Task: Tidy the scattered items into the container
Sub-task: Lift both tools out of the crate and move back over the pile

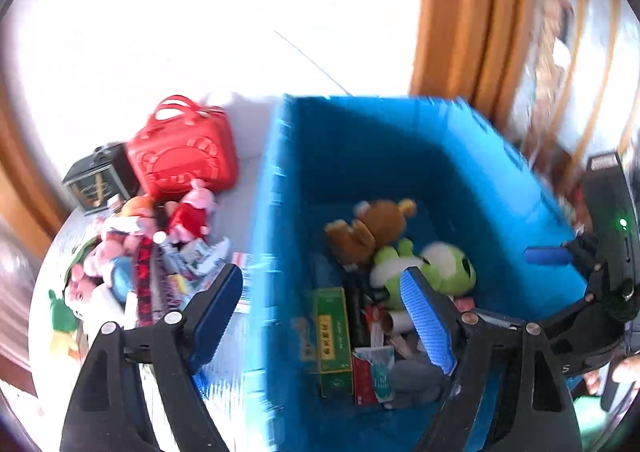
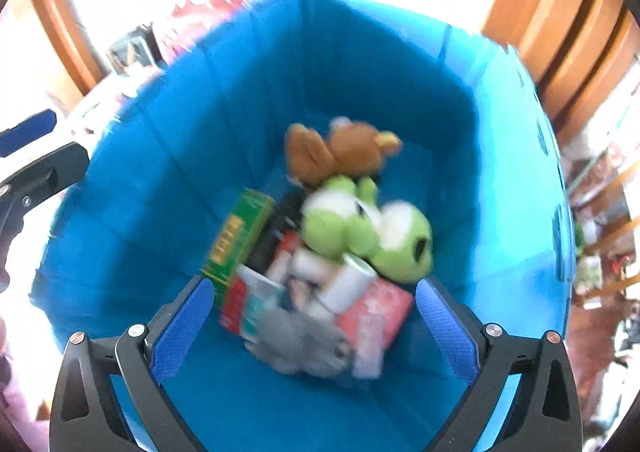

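A blue bin (image 1: 276,212) stands on the table and holds a brown bear plush (image 1: 372,226), a green frog plush (image 1: 440,268), a green box (image 1: 334,340) and small packets. My left gripper (image 1: 320,312) is open and empty, straddling the bin's left wall. My right gripper (image 2: 316,326) is open and empty above the bin (image 2: 168,156), over a grey plush (image 2: 300,344), a pink packet (image 2: 376,316), the frog (image 2: 360,232) and the bear (image 2: 344,152). Scattered plush toys (image 1: 132,248) and packets lie left of the bin.
A red bag (image 1: 182,156) and a dark box (image 1: 96,180) stand behind the scattered pile. A small green plush (image 1: 62,316) lies at the table's left edge. Wooden furniture (image 1: 472,20) stands behind the bin. The right gripper's body (image 1: 608,252) shows at the right.
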Available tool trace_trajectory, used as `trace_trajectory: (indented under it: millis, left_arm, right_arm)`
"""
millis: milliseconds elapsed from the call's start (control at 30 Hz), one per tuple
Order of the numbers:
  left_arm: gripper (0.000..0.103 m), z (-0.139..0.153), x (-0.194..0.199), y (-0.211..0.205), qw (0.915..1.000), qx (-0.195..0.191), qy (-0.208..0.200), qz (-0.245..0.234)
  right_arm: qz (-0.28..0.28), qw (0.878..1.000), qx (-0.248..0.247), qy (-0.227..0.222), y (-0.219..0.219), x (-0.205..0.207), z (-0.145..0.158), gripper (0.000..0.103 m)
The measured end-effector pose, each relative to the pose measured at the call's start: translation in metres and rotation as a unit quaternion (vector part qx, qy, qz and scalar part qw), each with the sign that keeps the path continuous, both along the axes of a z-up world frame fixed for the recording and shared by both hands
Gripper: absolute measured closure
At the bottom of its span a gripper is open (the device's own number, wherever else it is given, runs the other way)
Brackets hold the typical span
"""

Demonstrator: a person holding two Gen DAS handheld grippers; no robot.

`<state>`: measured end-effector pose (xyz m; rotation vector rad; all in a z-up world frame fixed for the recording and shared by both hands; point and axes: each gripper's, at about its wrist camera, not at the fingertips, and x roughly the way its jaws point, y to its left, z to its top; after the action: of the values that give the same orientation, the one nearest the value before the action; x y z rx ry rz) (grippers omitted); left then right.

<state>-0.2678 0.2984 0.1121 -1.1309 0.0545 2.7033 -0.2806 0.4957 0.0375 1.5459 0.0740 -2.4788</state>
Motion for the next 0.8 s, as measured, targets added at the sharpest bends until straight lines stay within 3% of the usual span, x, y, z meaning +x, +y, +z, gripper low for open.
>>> trace_trajectory:
  millis: [167,367,467,633,800]
  left_arm:
    - [0.012,0.018,0.016,-0.069,0.9957,0.000,0.053,0.076]
    - [0.011,0.022,0.034,-0.162,0.9845,-0.002,0.089,0.151]
    - [0.009,0.013,0.043,-0.211,0.9791,-0.015,0.103,0.175]
    - [0.009,-0.016,0.043,-0.294,0.9803,-0.010,0.092,0.175]
    - [0.009,-0.063,0.031,-0.373,0.9834,-0.024,0.060,0.170]
  right_arm:
    - [0.039,0.995,-0.029,0.091,-0.047,0.011,0.042,0.000]
    - [0.064,0.987,-0.071,0.126,-0.109,0.009,0.063,0.000]
    - [0.061,0.984,-0.086,0.145,-0.142,0.011,0.075,0.000]
    - [0.054,0.977,-0.102,0.177,-0.206,0.018,0.089,0.000]
    - [0.051,0.977,-0.123,0.164,-0.291,0.009,0.068,0.000]
